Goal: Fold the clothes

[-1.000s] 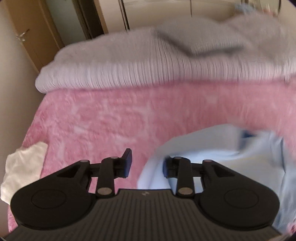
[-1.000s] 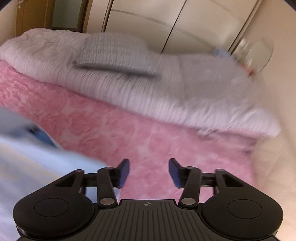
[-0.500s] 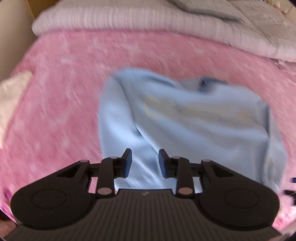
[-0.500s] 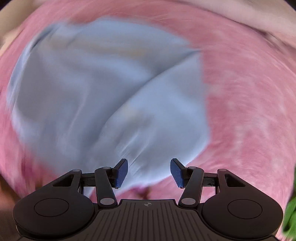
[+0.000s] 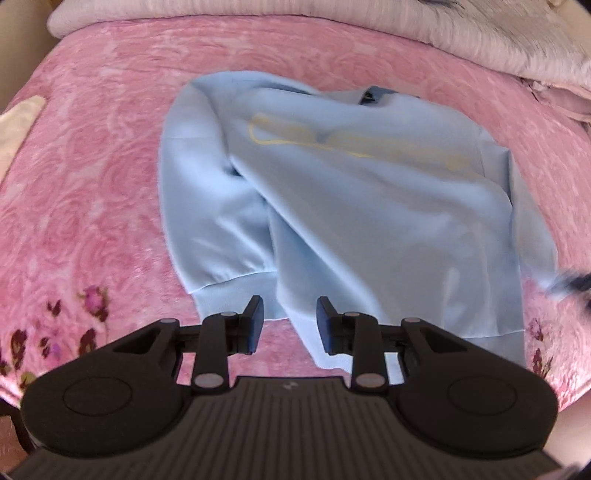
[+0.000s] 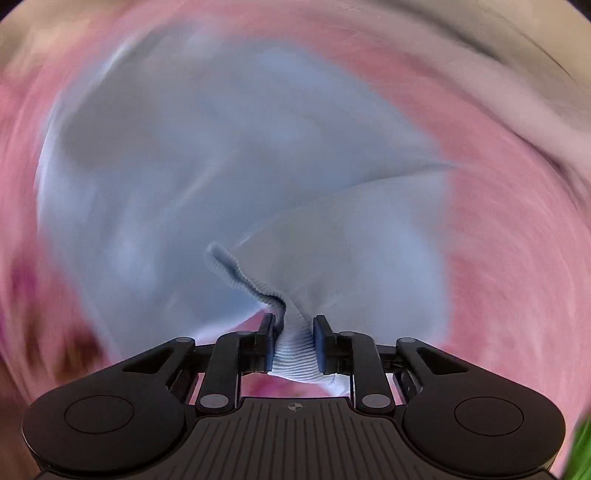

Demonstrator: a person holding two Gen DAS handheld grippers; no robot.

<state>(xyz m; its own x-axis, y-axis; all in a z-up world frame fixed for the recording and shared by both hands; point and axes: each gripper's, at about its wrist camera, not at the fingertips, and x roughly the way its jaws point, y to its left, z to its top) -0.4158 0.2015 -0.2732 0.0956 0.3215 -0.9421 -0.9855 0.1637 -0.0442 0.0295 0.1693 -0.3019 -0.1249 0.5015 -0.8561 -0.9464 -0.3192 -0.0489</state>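
A light blue sweatshirt [image 5: 362,206] with a yellow print lies spread on the pink blanket [image 5: 92,166], collar at the far side, left sleeve folded down along its side. My left gripper [image 5: 290,325] is open and empty, hovering over the near hem beside the sleeve cuff [image 5: 236,288]. My right gripper [image 6: 293,343] is shut on the ribbed hem or cuff of the sweatshirt [image 6: 295,347]; which one I cannot tell. The right wrist view is heavily blurred, with the blue fabric [image 6: 221,166] filling it.
A grey-white quilt [image 5: 461,33] lies rolled along the far edge of the bed. A white cloth [image 5: 18,125] lies at the left edge. The blanket's near edge shows a flower pattern [image 5: 74,317].
Both grippers swung down from facing the quilt to facing the sweatshirt. My right gripper, open half a second ago, has closed on the ribbed edge. My left gripper stayed open.
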